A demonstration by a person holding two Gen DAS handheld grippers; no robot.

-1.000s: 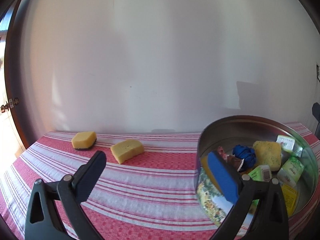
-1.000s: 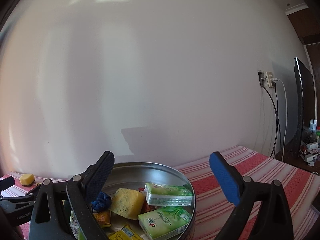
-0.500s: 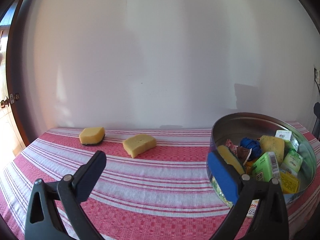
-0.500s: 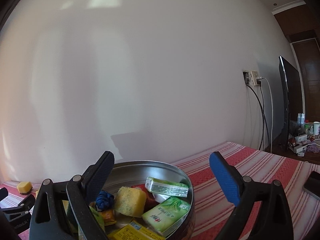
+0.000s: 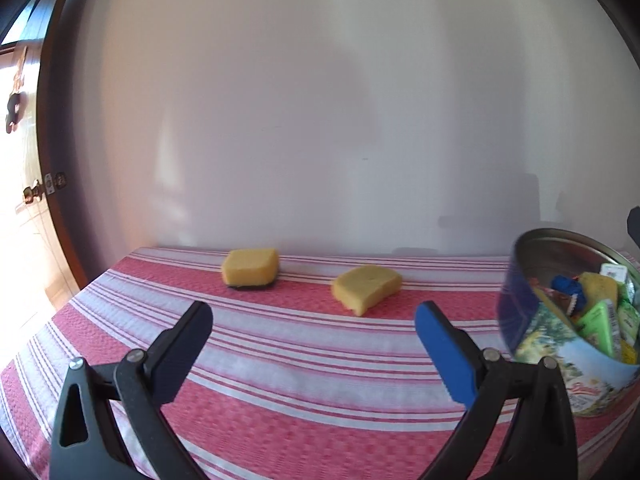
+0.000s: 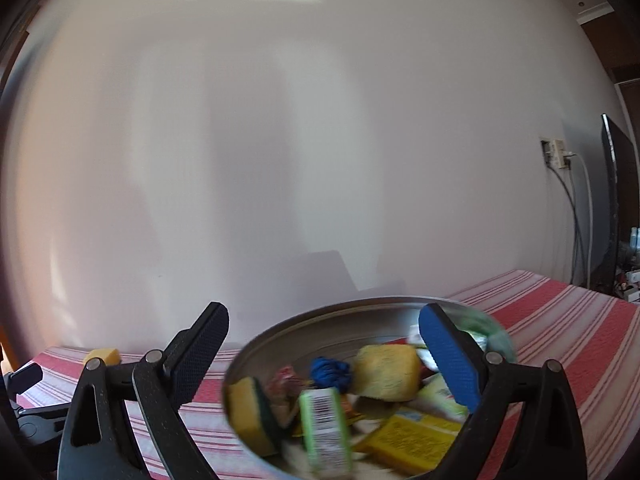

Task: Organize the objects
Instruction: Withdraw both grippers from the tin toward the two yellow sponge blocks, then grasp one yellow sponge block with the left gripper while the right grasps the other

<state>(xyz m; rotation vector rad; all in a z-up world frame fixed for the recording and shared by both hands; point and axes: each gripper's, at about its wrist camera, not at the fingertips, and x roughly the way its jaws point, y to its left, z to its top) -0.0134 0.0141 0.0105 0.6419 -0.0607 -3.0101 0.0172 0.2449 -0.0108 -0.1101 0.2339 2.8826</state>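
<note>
Two yellow sponges lie near the wall in the left wrist view: one with a dark underside [image 5: 250, 268] and a plain one [image 5: 366, 288] to its right. My left gripper [image 5: 312, 336] hovers open in front of them, holding nothing. A round metal tin [image 5: 560, 356] with a printed side stands at the right, filled with sponges, green packets and a blue scrunched item. In the right wrist view the tin [image 6: 304, 328] sits blurred just ahead, and my right gripper [image 6: 324, 348] is open above its near rim, empty.
A red and white striped cloth [image 5: 280, 380] covers the table against a pale wall. A wooden door [image 5: 24, 160] stands at the left. A wall socket with cables [image 6: 558, 154] and a dark screen [image 6: 616, 184] are at the right.
My left gripper has swung left, away from the tin, toward the two sponges. The right gripper has shifted so the tin now sits centred and closer beneath it.
</note>
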